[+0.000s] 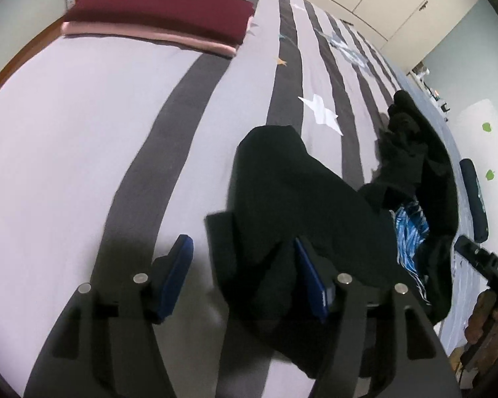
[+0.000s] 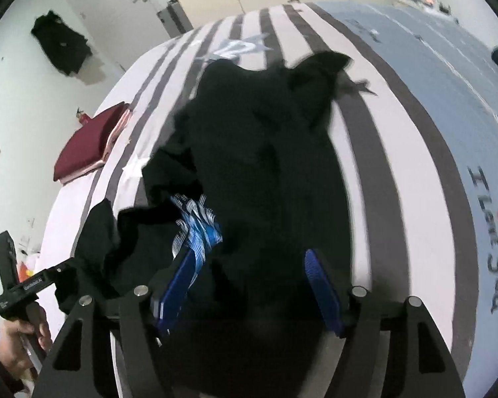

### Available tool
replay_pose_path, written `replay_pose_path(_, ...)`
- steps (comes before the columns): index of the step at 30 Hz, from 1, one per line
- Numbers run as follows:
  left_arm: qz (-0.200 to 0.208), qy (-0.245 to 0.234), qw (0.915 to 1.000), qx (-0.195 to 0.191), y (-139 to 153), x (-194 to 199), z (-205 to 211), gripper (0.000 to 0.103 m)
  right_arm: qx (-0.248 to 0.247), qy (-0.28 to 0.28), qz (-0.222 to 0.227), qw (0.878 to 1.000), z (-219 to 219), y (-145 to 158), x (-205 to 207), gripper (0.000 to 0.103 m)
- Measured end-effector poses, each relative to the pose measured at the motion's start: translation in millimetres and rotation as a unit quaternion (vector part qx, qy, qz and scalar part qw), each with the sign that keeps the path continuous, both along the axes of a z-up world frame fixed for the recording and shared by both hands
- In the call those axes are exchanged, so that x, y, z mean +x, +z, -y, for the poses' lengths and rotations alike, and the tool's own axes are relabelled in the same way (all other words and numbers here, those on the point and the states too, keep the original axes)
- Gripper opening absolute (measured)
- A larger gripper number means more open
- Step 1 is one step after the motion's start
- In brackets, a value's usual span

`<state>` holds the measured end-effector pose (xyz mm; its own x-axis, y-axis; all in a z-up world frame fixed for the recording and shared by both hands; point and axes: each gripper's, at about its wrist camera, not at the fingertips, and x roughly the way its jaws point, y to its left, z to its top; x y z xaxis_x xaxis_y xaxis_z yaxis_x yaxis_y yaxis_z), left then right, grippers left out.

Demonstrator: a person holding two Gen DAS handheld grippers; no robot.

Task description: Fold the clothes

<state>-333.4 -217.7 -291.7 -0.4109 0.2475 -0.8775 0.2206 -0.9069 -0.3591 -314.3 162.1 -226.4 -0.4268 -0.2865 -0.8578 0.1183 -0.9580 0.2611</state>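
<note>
Black crumpled garment (image 2: 265, 152) on my grey-striped bedspread (image 1: 83, 132).
My left gripper (image 1: 242, 275) and right gripper (image 2: 249, 285) both stand apart over its cloth, clamping nothing.

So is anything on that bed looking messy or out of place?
Yes. The black garment lies crumpled in a heap across the striped bedspread, with a blue-and-white patterned piece bunched up in it. By contrast, the folded maroon and pink clothes sit in a tidy stack near the bed's edge.
</note>
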Motion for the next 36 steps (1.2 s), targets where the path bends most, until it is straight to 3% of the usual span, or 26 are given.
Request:
replay_pose_path(4,0.005,-0.015,0.9997,0.017,-8.5,-11.5,0.6,0.060,0.052,-0.010,0.003,0.999,26.6,-13.8,-21.0,0.062)
replay_pose_path(6,-0.003,-0.037,0.9988,0.032,-7.8,-15.0,-0.5,0.050,0.064,-0.022,0.016,0.998,24.5,-25.3,-29.8,0.036)
replay_pose_path(7,-0.003,-0.046,0.9984,0.035,-7.9,-16.1,-1.5,0.036,0.069,-0.025,0.023,0.997,22.1,-30.3,-32.2,0.018)
replay_pose_path(8,-0.005,-0.051,0.9981,0.035,-5.9,-14.6,-2.4,0.021,0.073,-0.029,0.027,0.997,18.0,-34.7,-33.7,0.011)
replay_pose_path(10,-0.010,-0.060,0.9975,0.037,-1.3,-10.8,-4.1,0.012,0.065,-0.045,0.023,0.997,1.4,-33.6,-30.2,0.009)
replay_pose_path(13,-0.033,-0.056,0.9972,0.038,12.8,-2.8,0.8,0.009,0.049,-0.066,0.007,0.997,-28.4,-17.7,-22.8,0.007)
replay_pose_path(21,-0.086,0.023,0.9959,0.019,62.9,19.5,25.1,0.006,0.021,-0.142,-0.010,0.990,-156.6,29.7,6.0,0.006)
replay_pose_path(25,-0.083,0.025,0.9962,0.000,70.6,19.5,17.0,0.006,0.025,-0.145,0.019,0.989,-185.9,10.0,-2.6,0.006)
replay_pose_path(27,-0.064,0.022,0.9977,-0.002,61.5,20.3,13.7,0.006,0.026,-0.146,0.034,0.988,-200.6,0.2,-7.0,0.010)
replay_pose_path(28,-0.055,0.022,0.9982,-0.007,56.8,21.2,12.1,0.006,0.027,-0.147,0.041,0.988,-207.9,-4.7,-9.1,0.018)
replay_pose_path(30,-0.049,0.032,0.9981,-0.018,51.8,24.7,8.1,0.008,0.029,-0.148,0.056,0.987,-222.6,-14.6,-13.5,0.020)
replay_pose_path(34,-0.048,0.096,0.9926,-0.058,54.0,46.8,12.1,0.030,0.014,-0.178,0.040,0.983,-237.6,-10.6,10.1,0.048)
replay_pose_path(36,-0.052,0.116,0.9911,-0.038,57.8,68.3,11.7,0.032,-0.014,-0.196,0.033,0.980,-249.1,-10.2,30.3,0.053)
